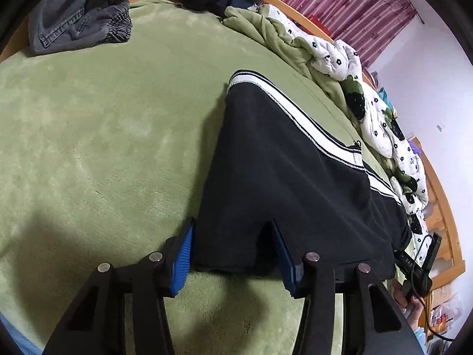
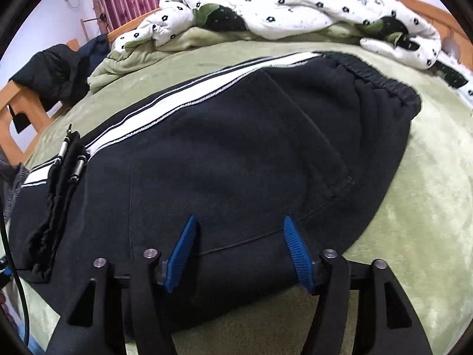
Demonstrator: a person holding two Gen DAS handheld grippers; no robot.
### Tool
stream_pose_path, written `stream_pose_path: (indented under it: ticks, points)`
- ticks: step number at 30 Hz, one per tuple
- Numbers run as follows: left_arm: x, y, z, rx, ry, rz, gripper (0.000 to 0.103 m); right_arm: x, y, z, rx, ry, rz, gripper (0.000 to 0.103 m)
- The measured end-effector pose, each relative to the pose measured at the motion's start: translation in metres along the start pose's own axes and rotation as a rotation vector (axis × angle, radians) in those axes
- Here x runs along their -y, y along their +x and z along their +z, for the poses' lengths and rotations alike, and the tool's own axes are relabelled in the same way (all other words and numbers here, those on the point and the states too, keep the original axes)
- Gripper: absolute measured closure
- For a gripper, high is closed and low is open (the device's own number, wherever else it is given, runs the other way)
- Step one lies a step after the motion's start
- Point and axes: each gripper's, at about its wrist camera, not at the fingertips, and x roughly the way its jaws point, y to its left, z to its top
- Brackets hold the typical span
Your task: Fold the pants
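Black sweatpants (image 1: 280,159) with a white side stripe lie flat on the green bed blanket (image 1: 103,133). In the left wrist view my left gripper (image 1: 233,227) is open, its blue pads either side of the near edge of a pant leg, the cuff (image 1: 242,78) far ahead. In the right wrist view the pants (image 2: 236,148) show their elastic waistband (image 2: 381,82) at the far right and a drawstring with metal tips (image 2: 71,159) at the left. My right gripper (image 2: 239,222) is open, its pads astride the near edge of the seat area.
Grey jeans (image 1: 79,20) lie at the blanket's far left corner. A rumpled white flowered quilt (image 2: 280,14) lies along the far side of the bed. Dark clothes (image 2: 53,74) hang on the wooden bed frame. The right gripper's body and cable (image 1: 419,263) show at the right.
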Motion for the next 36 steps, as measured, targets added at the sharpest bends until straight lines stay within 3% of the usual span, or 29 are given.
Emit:
stream_pose_path:
  ticks: [2, 7, 15, 24, 31, 33, 36]
  points:
    - [-0.001, -0.001, -0.002, 0.02, -0.006, 0.0, 0.058, 0.002, 0.0, 0.0, -0.001, 0.006, 0.027, 0.036]
    - [-0.002, -0.002, -0.004, 0.044, 0.025, -0.002, 0.06, -0.011, 0.001, -0.005, 0.022, -0.043, -0.005, 0.027]
    - [-0.02, 0.003, 0.003, 0.012, -0.031, -0.119, 0.06, -0.012, 0.006, 0.0, -0.003, -0.053, 0.025, 0.015]
    - [-0.012, 0.007, 0.001, 0.05, 0.008, -0.115, 0.06, -0.016, 0.002, 0.0, -0.005, -0.027, 0.016, 0.015]
    - [-0.011, 0.002, 0.004, 0.056, -0.018, -0.127, 0.082, -0.012, -0.006, 0.003, 0.013, 0.021, 0.032, 0.018]
    - [-0.002, -0.003, 0.005, 0.067, 0.009, -0.094, 0.087, -0.009, -0.009, 0.004, 0.021, 0.021, 0.027, 0.024]
    - [0.022, -0.017, 0.007, 0.11, 0.083, -0.03, 0.089, -0.004, -0.012, 0.005, 0.024, 0.015, 0.043, 0.025]
